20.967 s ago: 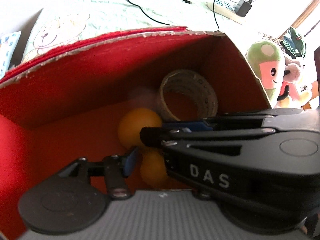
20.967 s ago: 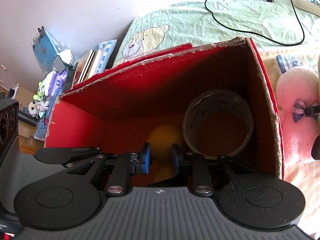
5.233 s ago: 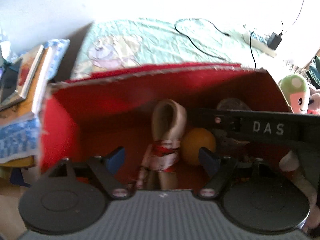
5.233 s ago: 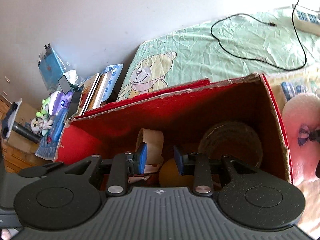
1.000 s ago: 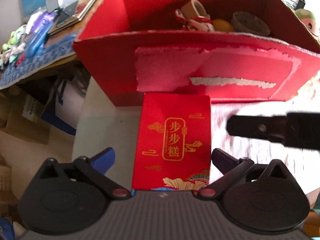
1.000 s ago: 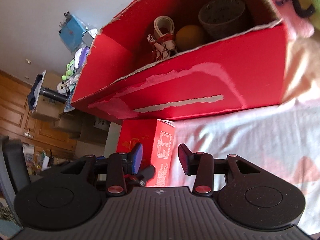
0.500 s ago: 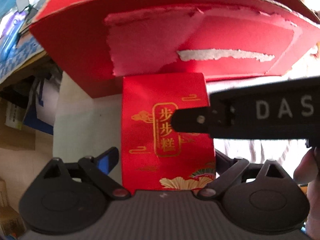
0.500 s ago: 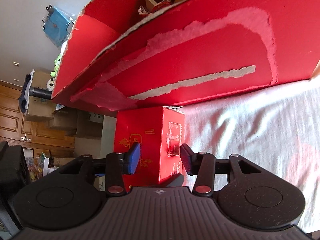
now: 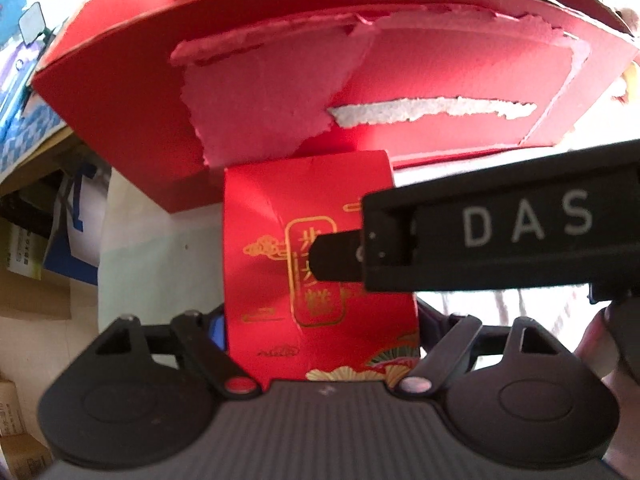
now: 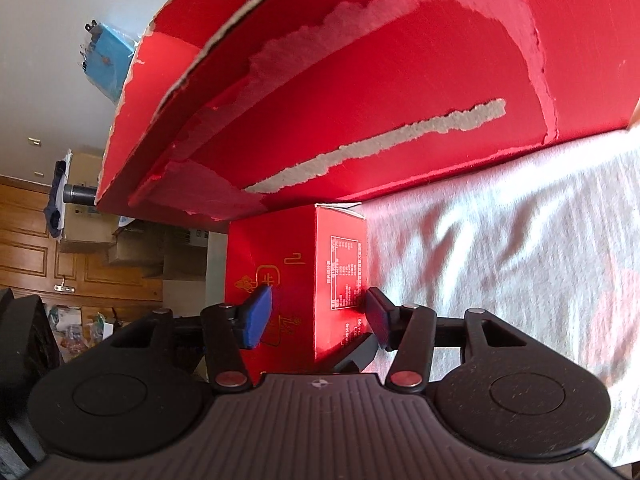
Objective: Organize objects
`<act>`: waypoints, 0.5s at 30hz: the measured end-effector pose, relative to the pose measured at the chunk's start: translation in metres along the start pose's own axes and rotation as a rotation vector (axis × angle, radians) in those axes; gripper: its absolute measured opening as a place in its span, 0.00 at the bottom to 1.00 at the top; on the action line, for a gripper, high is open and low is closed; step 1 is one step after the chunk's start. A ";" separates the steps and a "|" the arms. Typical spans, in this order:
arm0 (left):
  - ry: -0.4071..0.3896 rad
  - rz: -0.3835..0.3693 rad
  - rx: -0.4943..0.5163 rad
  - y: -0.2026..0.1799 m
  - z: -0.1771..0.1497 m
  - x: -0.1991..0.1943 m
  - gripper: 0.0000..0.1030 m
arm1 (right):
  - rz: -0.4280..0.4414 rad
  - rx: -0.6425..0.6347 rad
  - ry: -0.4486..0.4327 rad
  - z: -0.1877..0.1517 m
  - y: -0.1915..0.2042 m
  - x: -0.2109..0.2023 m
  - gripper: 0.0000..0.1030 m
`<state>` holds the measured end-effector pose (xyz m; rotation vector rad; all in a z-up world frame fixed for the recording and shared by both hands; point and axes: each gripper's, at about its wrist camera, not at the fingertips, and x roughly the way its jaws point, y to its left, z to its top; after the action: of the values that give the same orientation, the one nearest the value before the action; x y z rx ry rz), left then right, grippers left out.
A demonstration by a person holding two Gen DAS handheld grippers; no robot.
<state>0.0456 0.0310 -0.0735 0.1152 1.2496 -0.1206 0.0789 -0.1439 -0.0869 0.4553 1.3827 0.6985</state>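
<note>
Red cake carton stands against large red box; step: grasping. Both grippers, left and right, bracket it, jaws parted, not visibly clamped. Next: close, lift into box

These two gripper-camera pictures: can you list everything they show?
Small gift box: one, red with gold print, standing in front of the big box, between both tools' fingers.
Big cardboard box: one, red with torn patches, behind the small one.
Bedsheet: one, white, under the boxes.
Cardboard cartons: several, brown, background left.
Wooden cabinet: one, brown, far left.
Left tool: one, black, straddling the small box.
Right tool: one, black, open around it.
</note>
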 end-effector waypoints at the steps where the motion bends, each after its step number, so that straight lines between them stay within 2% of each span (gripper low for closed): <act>1: -0.001 0.000 0.000 0.000 0.000 0.000 0.82 | 0.003 0.001 0.000 0.000 -0.002 -0.002 0.52; 15: 0.009 0.004 0.013 -0.011 0.001 -0.006 0.80 | -0.004 -0.038 0.018 -0.003 0.003 -0.007 0.51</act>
<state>0.0435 0.0205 -0.0677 0.1296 1.2580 -0.1249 0.0756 -0.1469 -0.0801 0.4173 1.3849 0.7262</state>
